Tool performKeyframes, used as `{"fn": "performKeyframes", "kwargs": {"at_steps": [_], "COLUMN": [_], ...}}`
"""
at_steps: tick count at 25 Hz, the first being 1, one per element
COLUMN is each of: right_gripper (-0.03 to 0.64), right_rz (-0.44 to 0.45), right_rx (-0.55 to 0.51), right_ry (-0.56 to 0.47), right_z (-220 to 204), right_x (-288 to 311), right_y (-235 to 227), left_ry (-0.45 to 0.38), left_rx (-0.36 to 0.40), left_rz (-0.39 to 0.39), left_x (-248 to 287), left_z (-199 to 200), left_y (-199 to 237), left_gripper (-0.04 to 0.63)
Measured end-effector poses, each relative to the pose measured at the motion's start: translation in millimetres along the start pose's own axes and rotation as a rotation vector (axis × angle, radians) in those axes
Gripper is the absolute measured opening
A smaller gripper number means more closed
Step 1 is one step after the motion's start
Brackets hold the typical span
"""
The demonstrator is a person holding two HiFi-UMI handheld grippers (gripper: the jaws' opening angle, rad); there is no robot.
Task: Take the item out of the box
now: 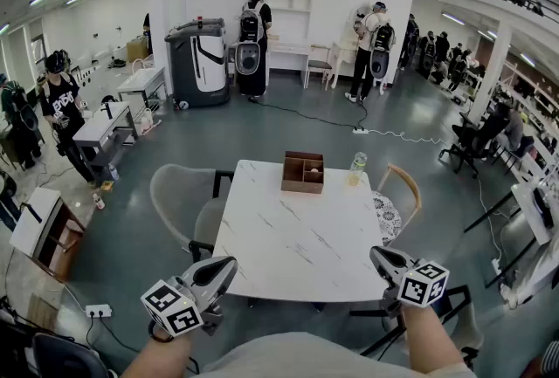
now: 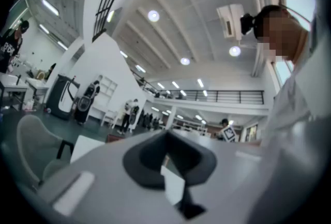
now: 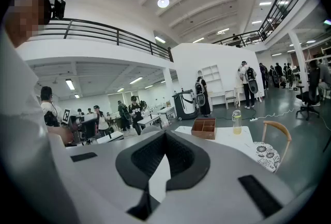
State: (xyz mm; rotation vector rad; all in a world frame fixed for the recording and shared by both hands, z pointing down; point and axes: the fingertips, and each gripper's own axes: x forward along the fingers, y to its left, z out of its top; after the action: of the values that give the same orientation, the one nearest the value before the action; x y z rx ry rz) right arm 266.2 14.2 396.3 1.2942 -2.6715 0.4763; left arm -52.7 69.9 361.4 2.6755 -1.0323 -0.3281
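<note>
Basically not started: box [image 1: 302, 187] sits at the table's [image 1: 297, 237] far edge, its contents too small to read. Left gripper [image 1: 229, 264] and right gripper [image 1: 375, 253] are both closed and empty, well apart from it.

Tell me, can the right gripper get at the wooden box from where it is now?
Probably not yet: the right gripper hangs at the table's near edge, the wooden box stands at the far edge. Nothing lies between them, so moving forward should do.
</note>
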Motion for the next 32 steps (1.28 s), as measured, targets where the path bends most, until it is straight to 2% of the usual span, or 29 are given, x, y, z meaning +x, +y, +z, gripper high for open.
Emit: {"fn": "performKeyframes", "kwargs": {"at_steps": [13,20,26,32], "right_gripper": [0.006,0.006,0.006,0.008], "right_rz": [0.014,0.032,0.038,0.070], "right_rx": [-0.005,0.020,0.038,0.019], "right_ry": [0.009,-0.027,-0.059,-0.086], "right_z": [0.6,9.0,17.5,25.3], "right_x": [7.4,0.7,-15.8,-40.5], "right_y": [8.1,6.1,-15.7,-31.9], "left_ry": [0.006,0.010,0.012,0.014], "left_rx": [0.005,0.008,0.023,0.030], "left_rz": [0.006,0.018,0.021,0.018], "left_x": [-6.0,-3.8,16.9,44.8], "left_z": [6.2,9.0,7.3,0.4], "left_y": [2.5,-1.4,-19.8,-57.4], "left_gripper": [0.002,0.002,0.002,0.002]}}
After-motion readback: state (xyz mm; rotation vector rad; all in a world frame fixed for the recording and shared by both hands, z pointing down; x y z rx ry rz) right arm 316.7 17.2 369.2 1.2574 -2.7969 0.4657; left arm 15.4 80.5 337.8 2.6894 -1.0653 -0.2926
